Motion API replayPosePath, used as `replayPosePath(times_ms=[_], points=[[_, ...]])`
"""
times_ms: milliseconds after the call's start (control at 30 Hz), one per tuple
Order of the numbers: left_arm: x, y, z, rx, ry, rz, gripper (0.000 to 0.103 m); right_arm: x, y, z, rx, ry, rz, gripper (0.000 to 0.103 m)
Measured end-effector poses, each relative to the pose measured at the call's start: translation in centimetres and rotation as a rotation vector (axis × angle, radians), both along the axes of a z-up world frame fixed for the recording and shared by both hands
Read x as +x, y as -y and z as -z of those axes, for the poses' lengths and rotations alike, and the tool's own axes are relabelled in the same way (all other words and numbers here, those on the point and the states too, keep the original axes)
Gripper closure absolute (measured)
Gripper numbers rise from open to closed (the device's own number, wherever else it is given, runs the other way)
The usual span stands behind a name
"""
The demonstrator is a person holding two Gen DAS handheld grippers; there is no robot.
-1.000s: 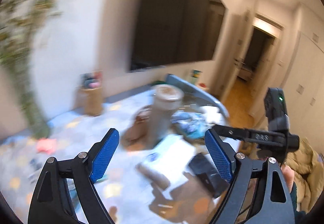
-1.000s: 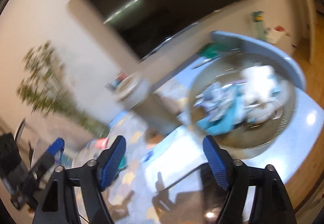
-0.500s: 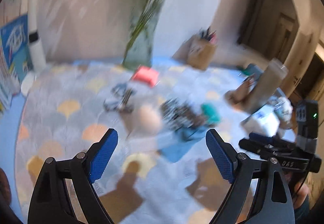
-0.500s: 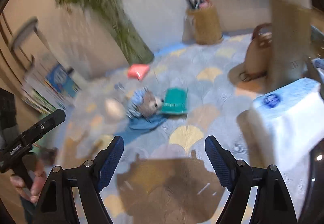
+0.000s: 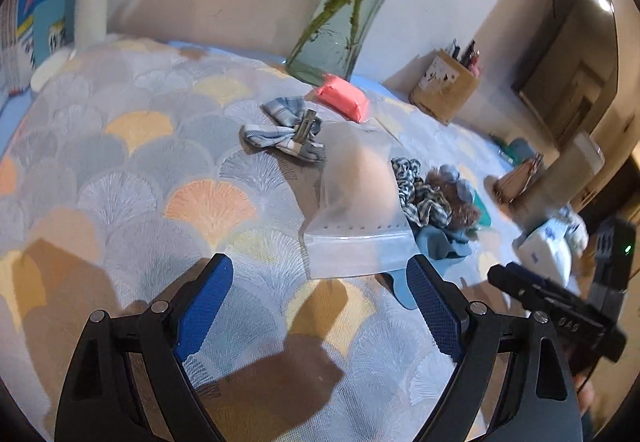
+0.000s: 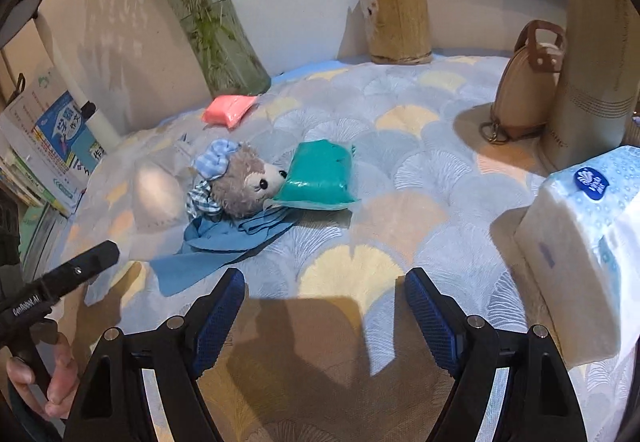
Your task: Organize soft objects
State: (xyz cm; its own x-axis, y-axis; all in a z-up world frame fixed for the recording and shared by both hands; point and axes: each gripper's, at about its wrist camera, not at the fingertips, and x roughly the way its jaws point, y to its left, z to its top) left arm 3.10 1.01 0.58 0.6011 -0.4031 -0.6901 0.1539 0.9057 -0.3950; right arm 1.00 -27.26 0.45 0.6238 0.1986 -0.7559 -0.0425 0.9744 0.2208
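Observation:
Soft things lie on the scallop-patterned cloth [image 5: 132,170]. A plush toy [image 6: 244,178] with a checked bow rests on a blue cloth [image 6: 224,242], its nose against a teal packet [image 6: 320,174]. A pink packet [image 6: 230,110] lies further back. In the left wrist view a clear zip bag [image 5: 356,202] with a beige thing inside lies just ahead, with a checked hair bow [image 5: 284,130], the pink packet [image 5: 340,100] and the plush toy [image 5: 444,194] around it. My left gripper [image 5: 320,294] is open and empty, short of the bag. My right gripper [image 6: 324,306] is open and empty, short of the teal packet.
A glass vase with green stems [image 6: 216,26] and a pen holder [image 6: 396,22] stand by the back wall. A brown bag [image 6: 528,90], a tall beige cylinder [image 6: 596,54] and a tissue pack [image 6: 580,262] crowd the right. Books [image 6: 44,146] stand at the left.
Both grippers have swung down and leftward from the dark screen and the bowl to the cloth with the soft things. Their jaws stay open and empty.

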Motion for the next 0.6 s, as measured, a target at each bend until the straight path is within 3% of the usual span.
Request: replayPosePath(times_ms=[167, 367, 600], points=[[-0.1, -0.4, 0.0, -0.030, 0.004, -0.016, 0.015, -0.2, 0.4, -0.1, -0.007, 0.006, 0.028, 0.022], [-0.5, 0.8, -0.2, 0.050, 0.024, -0.011, 0.015, -0.5, 0.6, -0.3, -0.006, 0.025, 0.049, 0.022], [-0.9, 1.6, -0.4, 0.148, 0.051, -0.026, 0.015, -0.9, -0.4, -0.5, -0.070, 0.041, 0.031, 0.022]])
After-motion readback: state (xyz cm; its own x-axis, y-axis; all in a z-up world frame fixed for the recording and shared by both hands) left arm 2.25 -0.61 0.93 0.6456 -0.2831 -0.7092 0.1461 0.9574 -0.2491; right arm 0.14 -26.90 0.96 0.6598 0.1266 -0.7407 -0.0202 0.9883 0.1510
